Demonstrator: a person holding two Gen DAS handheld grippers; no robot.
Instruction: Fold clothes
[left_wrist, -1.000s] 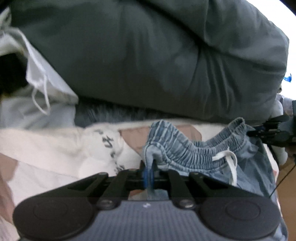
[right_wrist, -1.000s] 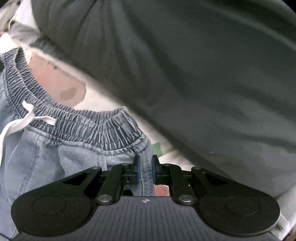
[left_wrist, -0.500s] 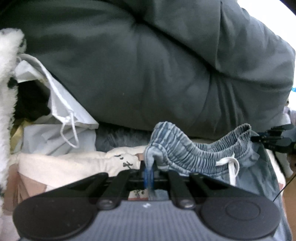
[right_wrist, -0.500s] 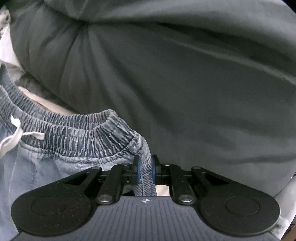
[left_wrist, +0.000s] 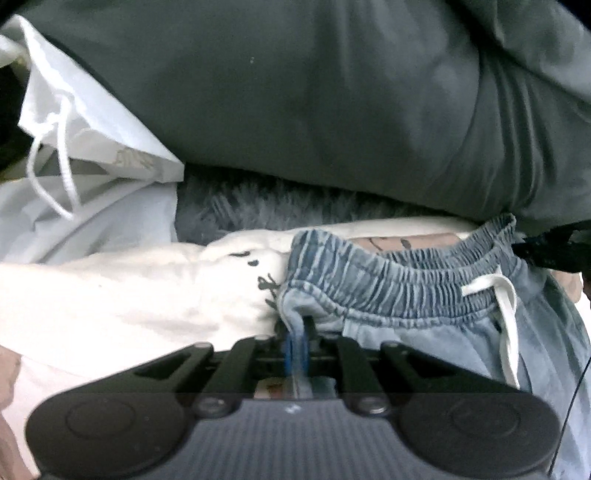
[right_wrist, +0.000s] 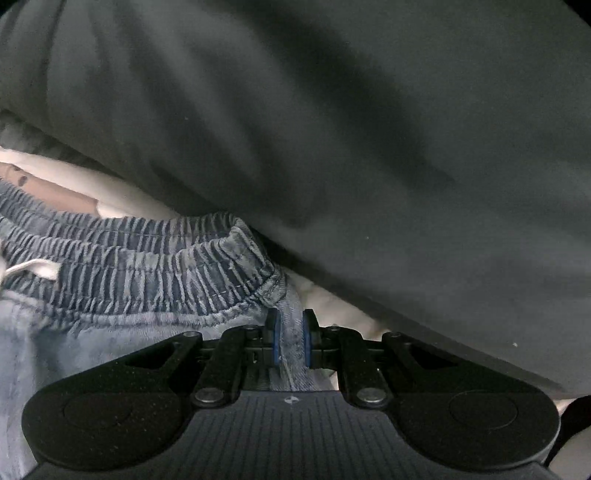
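Light blue denim shorts (left_wrist: 436, 332) with a gathered elastic waistband and a white drawstring (left_wrist: 506, 314) hang stretched between both grippers. My left gripper (left_wrist: 295, 341) is shut on the waistband's left corner. My right gripper (right_wrist: 289, 341) is shut on the right corner of the same shorts (right_wrist: 110, 295), the fabric pinched between its blue pads. The waistband (right_wrist: 155, 262) runs leftward from the right gripper. The other gripper shows as a dark shape (left_wrist: 554, 251) at the right edge of the left wrist view.
A big dark grey duvet (left_wrist: 314, 92) fills the background of both views, close behind the shorts. Under it lie a grey furry item (left_wrist: 258, 210), cream printed bedding (left_wrist: 129, 288) and a white drawstring bag (left_wrist: 81, 122) at the left.
Both grippers have moved down and forward toward the duvet with the shorts still held. The waistband now sits lower, near the cream bedding, and the duvet looms larger in the right view.
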